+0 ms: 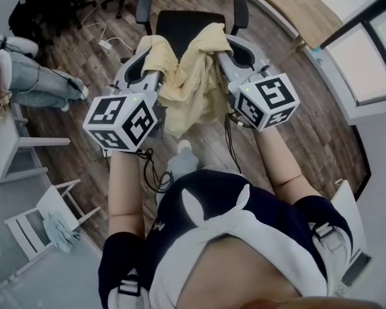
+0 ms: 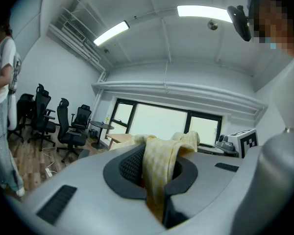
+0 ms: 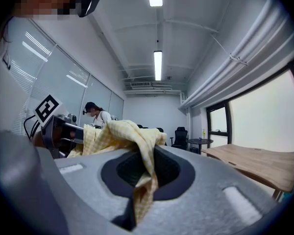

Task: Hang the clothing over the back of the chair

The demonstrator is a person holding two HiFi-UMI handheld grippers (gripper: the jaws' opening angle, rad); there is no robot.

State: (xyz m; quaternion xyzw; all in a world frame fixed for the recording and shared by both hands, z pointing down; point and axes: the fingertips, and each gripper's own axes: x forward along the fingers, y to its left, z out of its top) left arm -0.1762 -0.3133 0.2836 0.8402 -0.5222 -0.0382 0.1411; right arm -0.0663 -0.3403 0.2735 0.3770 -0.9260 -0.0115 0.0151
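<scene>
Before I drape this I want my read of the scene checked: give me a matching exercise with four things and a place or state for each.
Things:
1. yellow garment
2. office chair
3. white chair
4. wooden table

Places or states:
a. light wood, beside the window
b. pinched by the left gripper and the right gripper
c. black, just ahead of both grippers
d. lower left of the head view, bluish cloth on it

Pairs: 1-b, 2-c, 3-d, 4-a

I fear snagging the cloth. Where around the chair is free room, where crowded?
Free: bare wooden floor between the black office chair and the light wooden desk at right. Crowded: at left, a white power strip with cable and a seated person's legs. The yellow checked cloth fills the middle.
</scene>
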